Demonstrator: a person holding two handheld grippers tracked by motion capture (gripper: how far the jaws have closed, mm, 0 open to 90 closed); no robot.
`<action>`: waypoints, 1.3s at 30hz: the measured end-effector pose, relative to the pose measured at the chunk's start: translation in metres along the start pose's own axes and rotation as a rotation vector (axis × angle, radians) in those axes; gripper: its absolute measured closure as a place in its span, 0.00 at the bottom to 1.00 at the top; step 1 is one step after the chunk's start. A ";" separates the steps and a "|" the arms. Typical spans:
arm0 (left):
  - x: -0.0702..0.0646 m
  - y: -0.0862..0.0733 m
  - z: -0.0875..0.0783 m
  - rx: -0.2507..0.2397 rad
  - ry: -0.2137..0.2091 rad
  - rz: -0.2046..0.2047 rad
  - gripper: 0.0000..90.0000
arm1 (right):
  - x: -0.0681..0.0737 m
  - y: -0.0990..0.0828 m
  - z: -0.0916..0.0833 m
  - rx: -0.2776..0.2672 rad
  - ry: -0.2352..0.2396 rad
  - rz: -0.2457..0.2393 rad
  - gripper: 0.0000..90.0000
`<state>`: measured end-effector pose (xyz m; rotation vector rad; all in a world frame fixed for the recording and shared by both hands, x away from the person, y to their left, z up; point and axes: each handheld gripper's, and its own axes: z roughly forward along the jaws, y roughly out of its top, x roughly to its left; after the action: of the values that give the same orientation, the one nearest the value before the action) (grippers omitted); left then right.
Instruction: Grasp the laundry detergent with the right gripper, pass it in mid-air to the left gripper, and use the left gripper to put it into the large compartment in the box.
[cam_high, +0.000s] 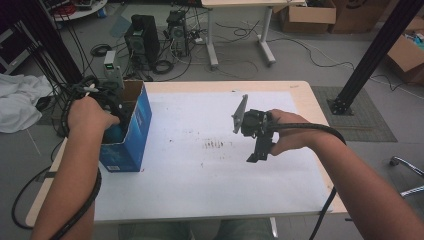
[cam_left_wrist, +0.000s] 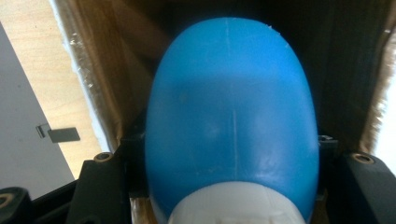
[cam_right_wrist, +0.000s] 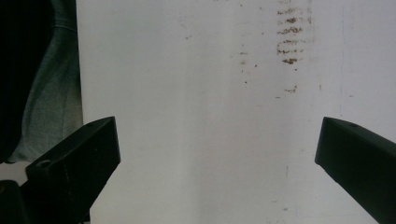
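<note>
Left tongs (cam_left_wrist: 231, 154) gripping one blue bottle (cam_left_wrist: 231, 116) inside one blue box (cam_high: 131, 135), right tongs (cam_right_wrist: 217, 154) wide, empty

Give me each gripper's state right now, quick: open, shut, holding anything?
Left gripper: shut on the blue bottle, down inside the blue box.
Right gripper: open, holding nothing, above the white mat.

Illumination is dim and even in the high view, with soft shadows. The white rectangular table (cam_high: 210, 170) surface shows no glare. The smooth blue plastic rounded object (cam_left_wrist: 231, 116) appears slightly blurred at close range.
</note>
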<state>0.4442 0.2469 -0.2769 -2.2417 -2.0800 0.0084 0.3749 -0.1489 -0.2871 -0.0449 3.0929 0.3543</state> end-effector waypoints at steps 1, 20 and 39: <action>0.000 0.001 0.002 0.003 -0.001 0.005 0.43 | 0.000 0.000 0.000 -0.001 0.002 0.001 0.00; 0.002 0.000 0.013 -0.025 -0.008 -0.005 0.43 | 0.000 -0.004 -0.004 -0.005 -0.009 0.013 0.00; 0.001 -0.002 -0.002 -0.048 -0.024 0.002 0.35 | -0.001 0.004 -0.006 -0.019 0.003 0.003 0.00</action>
<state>0.4423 0.2482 -0.2745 -2.2815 -2.1126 -0.0148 0.3755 -0.1465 -0.2802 -0.0406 3.0936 0.3843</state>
